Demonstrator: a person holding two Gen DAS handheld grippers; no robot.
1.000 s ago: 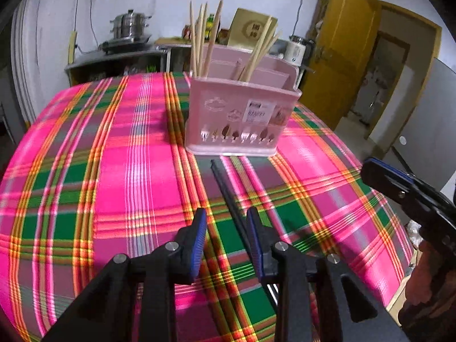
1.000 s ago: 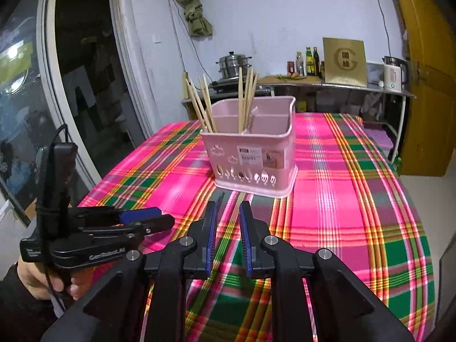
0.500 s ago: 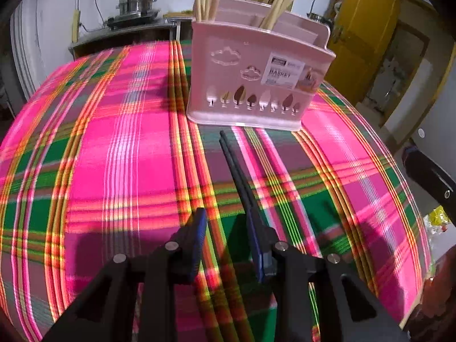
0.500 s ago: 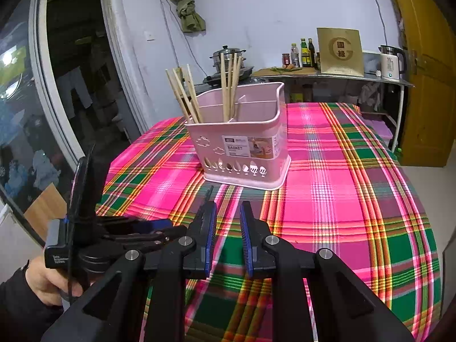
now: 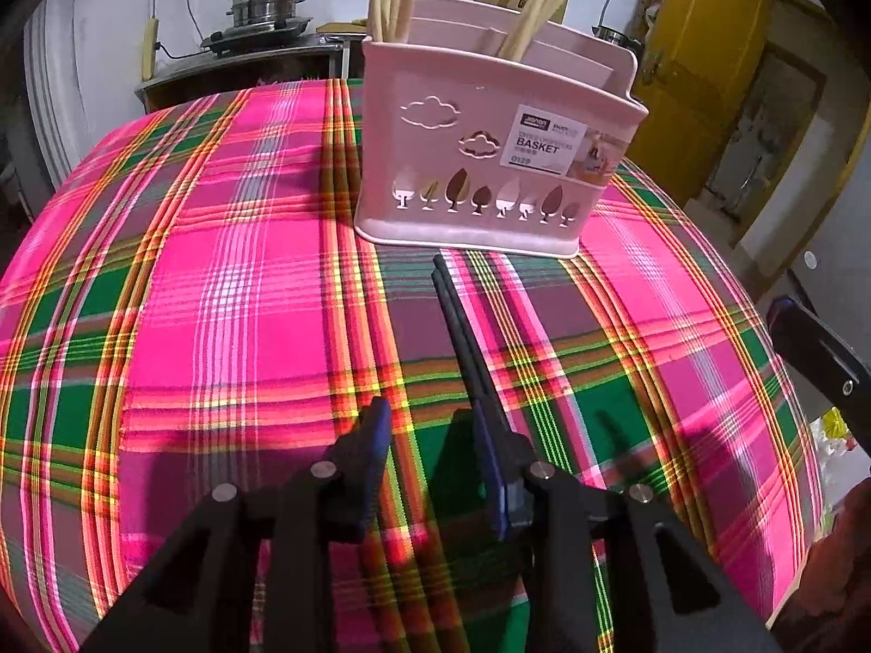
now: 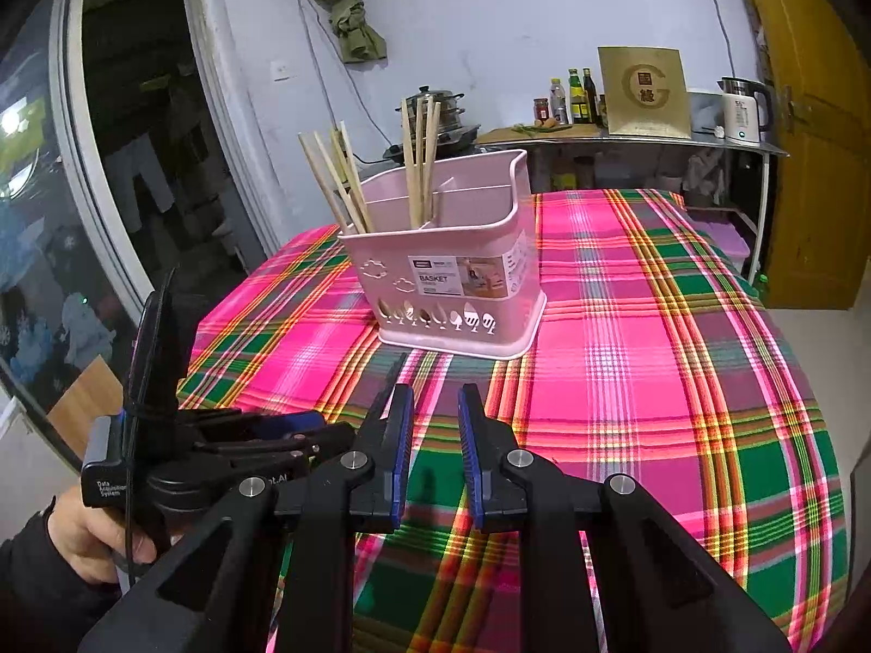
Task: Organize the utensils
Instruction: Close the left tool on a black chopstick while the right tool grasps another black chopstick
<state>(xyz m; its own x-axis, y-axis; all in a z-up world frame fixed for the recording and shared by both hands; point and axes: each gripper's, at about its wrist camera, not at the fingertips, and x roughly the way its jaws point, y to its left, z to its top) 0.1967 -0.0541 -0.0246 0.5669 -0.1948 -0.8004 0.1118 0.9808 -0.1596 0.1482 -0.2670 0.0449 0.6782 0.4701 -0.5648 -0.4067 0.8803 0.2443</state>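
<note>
1. Black chopsticks (image 5: 462,321), a pair lying side by side on the plaid tablecloth (image 5: 228,294), are the one utensil not yet put away. Their far tips stop just short of the pink utensil basket (image 5: 490,163); their near ends run under the left gripper (image 5: 433,424).
2. Wooden chopsticks (image 6: 419,163) already stand upright in the basket's compartments, in two bunches, so by my reading most of the sorting is done and only the black pair remains to be lifted and dropped in.
3. The left gripper's jaws are opening, a clear gap between them. The black pair lies against the right-hand finger (image 5: 490,468) rather than centred in the gap, and neither pad presses on it.
4. The right gripper (image 6: 433,408) hovers near the table with its jaws slightly apart and nothing between them.
5. Compared with a second ago, the left gripper has come down and forward: the basket looms larger and higher in its view, and the black pair now reaches right to its fingers. In the right wrist view the basket has also drawn nearer.
</note>
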